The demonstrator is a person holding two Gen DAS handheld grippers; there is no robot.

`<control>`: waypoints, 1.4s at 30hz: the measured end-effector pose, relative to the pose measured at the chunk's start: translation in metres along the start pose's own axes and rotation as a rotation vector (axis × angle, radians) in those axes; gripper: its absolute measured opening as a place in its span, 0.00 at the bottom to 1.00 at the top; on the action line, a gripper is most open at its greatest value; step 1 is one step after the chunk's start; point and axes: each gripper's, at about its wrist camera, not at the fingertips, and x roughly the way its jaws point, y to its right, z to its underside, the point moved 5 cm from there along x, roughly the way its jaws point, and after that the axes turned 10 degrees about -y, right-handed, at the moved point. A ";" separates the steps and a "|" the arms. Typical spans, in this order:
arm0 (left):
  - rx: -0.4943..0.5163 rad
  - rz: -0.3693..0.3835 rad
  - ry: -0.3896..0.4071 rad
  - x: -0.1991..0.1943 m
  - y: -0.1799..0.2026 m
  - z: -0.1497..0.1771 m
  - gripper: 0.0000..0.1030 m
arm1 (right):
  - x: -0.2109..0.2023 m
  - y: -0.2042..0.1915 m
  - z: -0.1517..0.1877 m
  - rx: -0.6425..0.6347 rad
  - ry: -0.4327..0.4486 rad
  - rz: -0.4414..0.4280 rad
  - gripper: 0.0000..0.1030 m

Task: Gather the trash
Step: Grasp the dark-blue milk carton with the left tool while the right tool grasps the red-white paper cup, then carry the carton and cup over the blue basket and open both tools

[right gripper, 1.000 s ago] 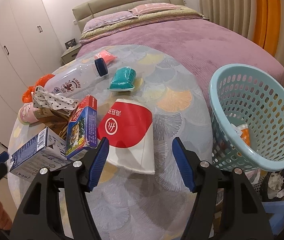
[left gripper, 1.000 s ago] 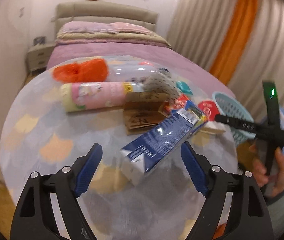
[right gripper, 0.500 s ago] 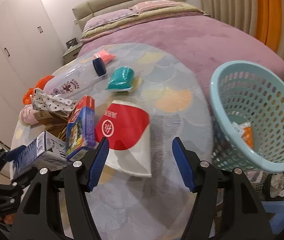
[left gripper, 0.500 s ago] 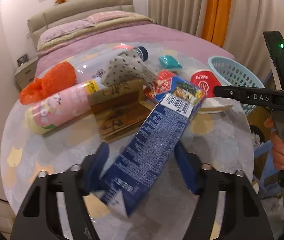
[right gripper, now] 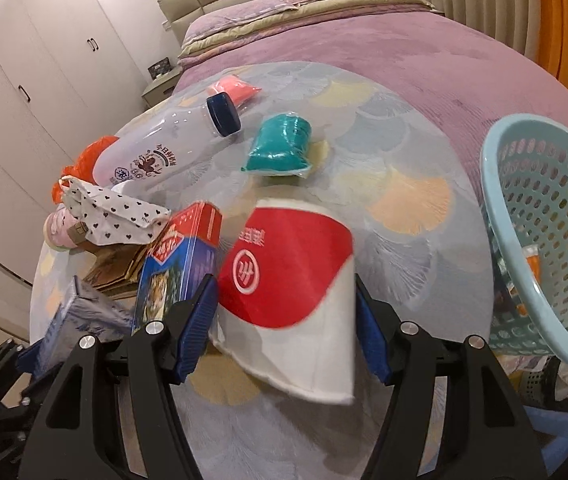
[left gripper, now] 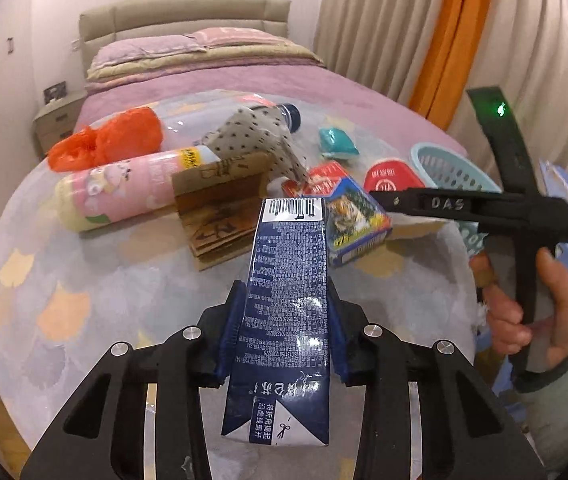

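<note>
Two grippers working in parallel. Left gripper (left gripper: pixel 284 330) is clamping the dark blue printed drink carton (left gripper: pixel 288 292) mid-body, bottom centre of the left view; barcode end is pointing away, likely so it goes into the bin lengthwise. Right gripper (right gripper: pixel 286 326) is sitting wide open, fingers straddling the flattened red-and-white paper cup (right gripper: pixel 290 280) at lower centre, not pinching yet. Light blue perforated plastic basket (right gripper: pixel 544 232) is waiting at right edge, beside the round patterned table (right gripper: pixel 404 184). Remaining litter is lying upper left.
</note>
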 end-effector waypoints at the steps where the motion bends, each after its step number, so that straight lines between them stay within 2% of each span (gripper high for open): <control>1: -0.004 0.003 0.003 -0.001 -0.001 -0.001 0.35 | 0.001 -0.002 -0.001 -0.004 0.003 0.002 0.56; 6: -0.017 0.005 0.019 -0.004 0.001 -0.001 0.35 | -0.003 -0.003 -0.001 0.001 0.013 -0.046 0.37; 8: -0.023 0.012 0.027 -0.005 0.002 -0.001 0.35 | -0.007 -0.004 -0.001 -0.007 0.024 -0.041 0.28; 10: -0.026 0.020 0.037 -0.007 0.003 -0.004 0.35 | -0.012 -0.004 0.000 -0.014 0.041 -0.026 0.24; 20: 0.006 0.049 0.098 -0.021 0.028 -0.028 0.35 | -0.051 0.017 0.001 0.015 0.133 0.001 0.23; 27: 0.065 0.082 0.125 -0.020 0.067 -0.051 0.35 | -0.086 0.050 0.002 0.060 0.201 0.019 0.23; 42: 0.184 0.172 0.092 0.025 0.162 -0.092 0.35 | -0.125 0.148 0.016 0.227 0.262 0.082 0.23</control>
